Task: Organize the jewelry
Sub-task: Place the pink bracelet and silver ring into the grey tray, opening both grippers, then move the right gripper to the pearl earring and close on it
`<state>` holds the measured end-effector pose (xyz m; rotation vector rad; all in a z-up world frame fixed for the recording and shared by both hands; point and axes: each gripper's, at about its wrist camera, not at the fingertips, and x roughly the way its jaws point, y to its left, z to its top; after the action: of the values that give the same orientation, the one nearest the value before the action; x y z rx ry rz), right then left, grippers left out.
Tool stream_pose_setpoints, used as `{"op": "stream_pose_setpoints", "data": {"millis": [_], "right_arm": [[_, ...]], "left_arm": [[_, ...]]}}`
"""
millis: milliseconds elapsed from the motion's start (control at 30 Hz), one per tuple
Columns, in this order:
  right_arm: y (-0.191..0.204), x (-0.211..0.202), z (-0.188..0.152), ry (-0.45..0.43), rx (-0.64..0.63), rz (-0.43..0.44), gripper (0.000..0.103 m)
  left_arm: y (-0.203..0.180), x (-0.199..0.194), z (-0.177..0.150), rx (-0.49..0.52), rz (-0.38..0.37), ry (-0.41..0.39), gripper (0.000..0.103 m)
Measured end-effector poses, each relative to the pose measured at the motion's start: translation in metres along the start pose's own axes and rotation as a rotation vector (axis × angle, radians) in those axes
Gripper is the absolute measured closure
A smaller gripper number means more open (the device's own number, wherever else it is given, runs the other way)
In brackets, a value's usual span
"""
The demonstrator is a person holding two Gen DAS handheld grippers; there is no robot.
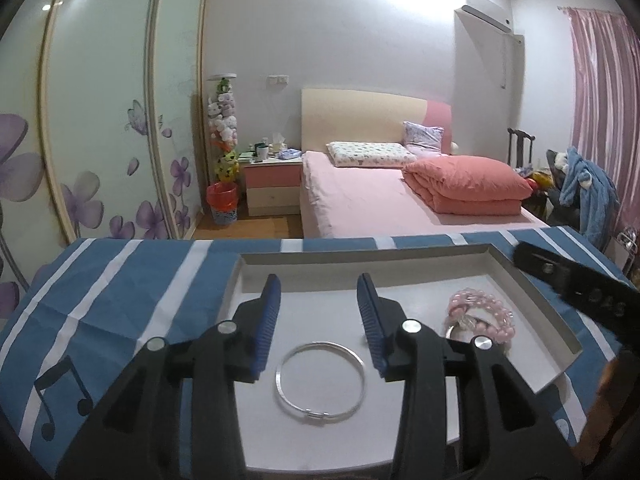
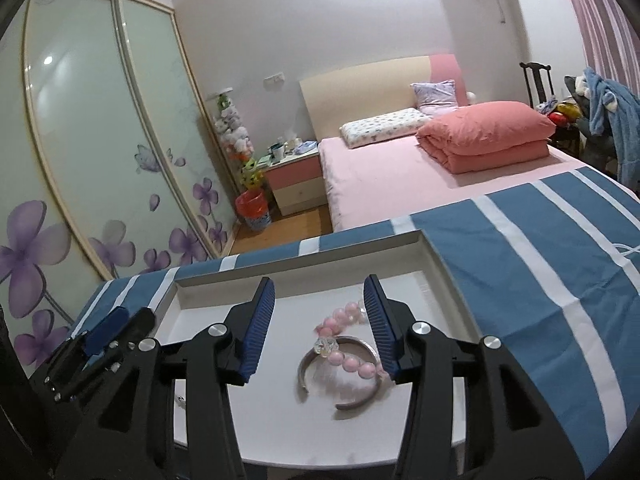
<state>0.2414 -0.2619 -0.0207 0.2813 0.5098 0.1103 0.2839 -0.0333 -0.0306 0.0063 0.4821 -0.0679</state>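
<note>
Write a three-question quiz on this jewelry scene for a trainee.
1. True or false: the left gripper is shut on the silver bangle.
2. What lies across the grey open cuff in the white tray?
3. The right gripper is: A open, B shut.

Key: 1 false, it is open and the bangle lies loose on the tray; 2 the pink bead bracelet; 3 A.

A home bedroom: pink bed (image 1: 360,196), nightstand (image 1: 273,188) (cluttered), flower-printed sliding wardrobe (image 1: 104,120), curtains (image 1: 600,112).
</note>
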Motion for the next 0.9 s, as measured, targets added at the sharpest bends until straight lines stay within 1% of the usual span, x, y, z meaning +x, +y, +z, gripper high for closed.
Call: {"op": "stream_pose_setpoints", "data": {"millis": [267,433,533,700,767,900], "right_arm": [[-0.008,-0.019,0.008,-0.032,0.008,-0.020,0.055],[-0.012,-0.034,0.006,-0.032,-0.009,-0.033,0.055],[-0.016,-0.045,0.000,-0.020,-0.024,-0.043,0.055],[-0.029,-0.064,-0.014,0.019,-0.044,-0.065,0.055],[-0.036,-0.071,-0.023,0.052,-0.046,-0.075,0.055],[-0.048,-0.075,-0.048,0.156,-0.090,-0.110,0.055]], "left_arm": [[0.024,-0.021,0.008,-0.056,0.038,-0.031,0.063],[0.031,-0.042,0.004,-0.056,0.042,-0.036,0.063],[0.038,-0.061,-0.004,-0.055,0.035,-0.030,0.063],[0.045,-0.092,-0.022,-0.044,0.029,-0.011,0.063],[0.048,-0.103,-0.032,-0.039,0.024,0.008,0.061],[0.053,-0.121,-0.055,-0.037,0.012,0.050,0.060]]}}
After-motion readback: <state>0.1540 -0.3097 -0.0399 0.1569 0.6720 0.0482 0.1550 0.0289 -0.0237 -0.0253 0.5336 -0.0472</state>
